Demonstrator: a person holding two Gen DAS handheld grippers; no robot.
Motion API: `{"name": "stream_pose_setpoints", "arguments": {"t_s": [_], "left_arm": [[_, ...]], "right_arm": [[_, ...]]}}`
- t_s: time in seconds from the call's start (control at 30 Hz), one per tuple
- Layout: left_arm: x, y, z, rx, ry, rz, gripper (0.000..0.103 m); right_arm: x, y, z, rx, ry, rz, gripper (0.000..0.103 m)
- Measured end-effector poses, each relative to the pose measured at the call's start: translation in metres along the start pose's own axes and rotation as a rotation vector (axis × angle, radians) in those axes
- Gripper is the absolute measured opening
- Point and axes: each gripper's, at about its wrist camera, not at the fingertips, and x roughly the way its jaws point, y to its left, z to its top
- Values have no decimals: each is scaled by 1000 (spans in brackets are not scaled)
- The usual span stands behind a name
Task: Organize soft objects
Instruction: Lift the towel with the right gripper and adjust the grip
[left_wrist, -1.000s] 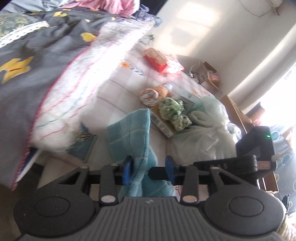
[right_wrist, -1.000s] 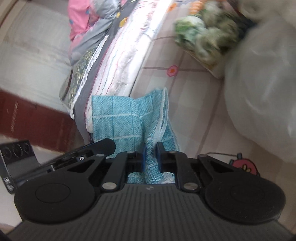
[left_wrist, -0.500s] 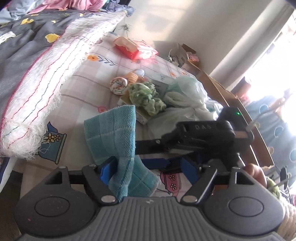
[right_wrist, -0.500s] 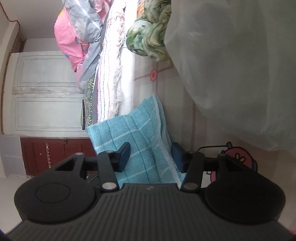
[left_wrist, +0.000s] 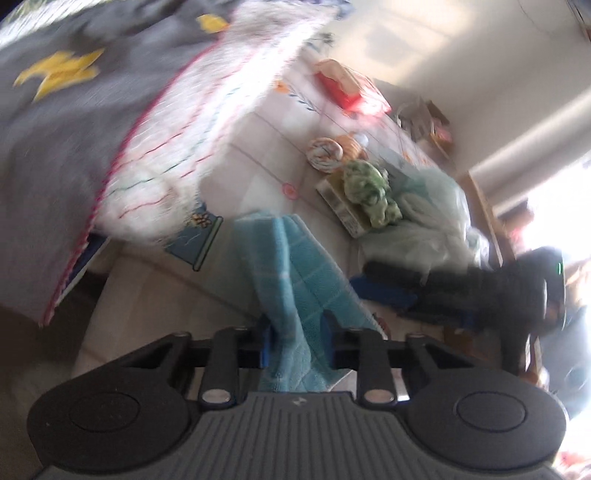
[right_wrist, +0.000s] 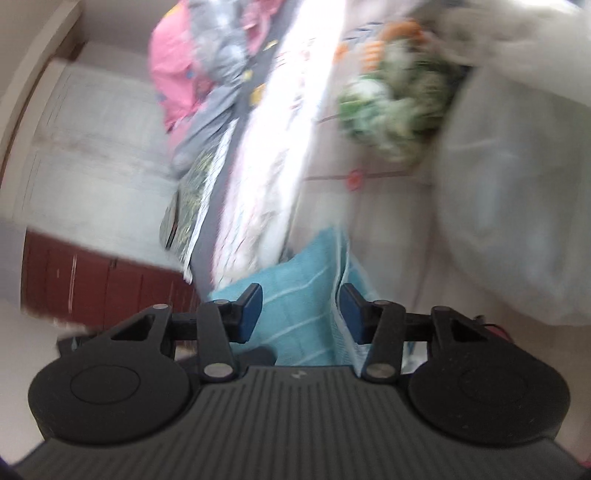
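A teal checked cloth (left_wrist: 295, 266) lies folded near the bed's front edge. My left gripper (left_wrist: 297, 341) has its jaws closed partway around a bunched fold of it. My right gripper (right_wrist: 301, 308) is open, its blue pads on either side of the same cloth (right_wrist: 295, 295) without pinching it. The right gripper also shows at the right of the left wrist view (left_wrist: 384, 291). A green crumpled cloth (left_wrist: 369, 188) sits on a box further back, with a rolled striped cloth (left_wrist: 325, 153) beyond it.
A grey and white quilt (left_wrist: 147, 122) covers the left of the bed. A white plastic bag (right_wrist: 517, 206) bulges at the right. A red packet (left_wrist: 347, 88) lies far back. A dark red cabinet (right_wrist: 92, 284) stands past the bed edge. Both views are blurred.
My left gripper was open half a second ago and has now closed in on the teal cloth. My right gripper let go of the cloth and has opened wider. Both views swung.
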Motion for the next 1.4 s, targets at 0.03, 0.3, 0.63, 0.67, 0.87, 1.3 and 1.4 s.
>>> {"name": "stream_pose_setpoints", "arguments": {"t_s": [0.03, 0.3, 0.63, 0.67, 0.87, 1.3, 1.4], "left_arm": [[-1, 3, 1, -20, -4, -12, 21], [-1, 6, 5, -76, -10, -31, 14], [1, 2, 5, -84, -20, -11, 14], [1, 3, 5, -84, -20, -6, 14], [1, 2, 6, -87, -24, -12, 14], [20, -25, 15, -38, 25, -138, 31], [30, -27, 18, -61, 40, -175, 33]], "right_arm": [[4, 4, -3, -38, 29, -12, 36], [-4, 28, -14, -245, 53, -65, 24], [-17, 35, -19, -245, -13, -19, 24], [-20, 35, -16, -238, -25, -8, 24], [-4, 25, -12, -178, 92, 25, 25], [16, -8, -20, -76, 198, -15, 26], [8, -14, -19, -63, 194, -16, 26]]}}
